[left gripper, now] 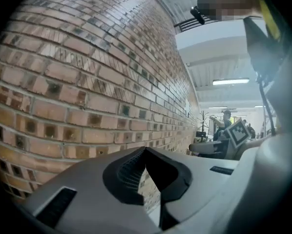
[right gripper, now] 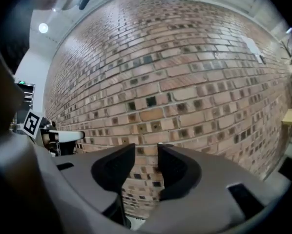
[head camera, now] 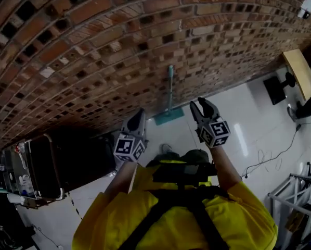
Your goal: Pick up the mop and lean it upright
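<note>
In the head view the mop stands upright against the brick wall [head camera: 93, 46], its pale handle [head camera: 170, 85] rising from a teal head [head camera: 168, 117] on the white floor. My left gripper [head camera: 140, 114] hangs just left of the mop head, jaws shut with nothing in them; in the left gripper view [left gripper: 146, 152] the tips meet in front of bricks. My right gripper [head camera: 199, 103] is to the right of the mop head, open and empty; in the right gripper view [right gripper: 146, 150] bricks show through the gap. Neither gripper touches the mop.
A dark cart with a metal frame [head camera: 46, 165] stands at the left by the wall. A wooden desk [head camera: 300, 72] and a black stand base [head camera: 277, 87] are at the right. Cables [head camera: 270, 155] and a metal rack [head camera: 296, 197] lie on the floor at lower right.
</note>
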The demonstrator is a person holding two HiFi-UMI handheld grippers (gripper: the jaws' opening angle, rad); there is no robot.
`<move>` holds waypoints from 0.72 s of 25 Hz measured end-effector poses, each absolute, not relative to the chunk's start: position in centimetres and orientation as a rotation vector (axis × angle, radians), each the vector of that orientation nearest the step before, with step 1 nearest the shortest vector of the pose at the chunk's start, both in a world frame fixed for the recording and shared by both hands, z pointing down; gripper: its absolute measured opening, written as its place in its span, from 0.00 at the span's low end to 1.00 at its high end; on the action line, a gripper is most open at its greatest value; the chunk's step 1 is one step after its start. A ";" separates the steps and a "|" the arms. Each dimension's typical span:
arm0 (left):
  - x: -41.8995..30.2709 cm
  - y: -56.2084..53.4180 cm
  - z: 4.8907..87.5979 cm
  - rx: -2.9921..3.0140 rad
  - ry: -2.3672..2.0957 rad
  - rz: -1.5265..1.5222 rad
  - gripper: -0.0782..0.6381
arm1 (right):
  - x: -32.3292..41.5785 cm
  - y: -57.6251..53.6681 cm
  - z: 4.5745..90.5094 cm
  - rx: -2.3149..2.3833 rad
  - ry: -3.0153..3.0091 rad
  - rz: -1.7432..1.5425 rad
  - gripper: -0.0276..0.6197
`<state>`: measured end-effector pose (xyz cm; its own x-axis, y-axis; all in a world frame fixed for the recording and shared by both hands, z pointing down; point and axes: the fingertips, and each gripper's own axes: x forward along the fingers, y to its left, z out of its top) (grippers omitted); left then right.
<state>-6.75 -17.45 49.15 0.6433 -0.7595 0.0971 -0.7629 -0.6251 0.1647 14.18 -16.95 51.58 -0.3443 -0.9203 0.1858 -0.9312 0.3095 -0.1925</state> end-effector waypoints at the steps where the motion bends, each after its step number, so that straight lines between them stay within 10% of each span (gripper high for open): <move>1: -6.2 -18.7 49.1 2.647 -1.246 0.009 0.11 | 13.9 -19.0 52.7 1.757 -2.504 0.420 0.28; 18: -11.5 -22.4 49.8 2.423 -1.572 -0.029 0.11 | 11.2 -40.8 68.0 1.818 -2.242 0.548 0.27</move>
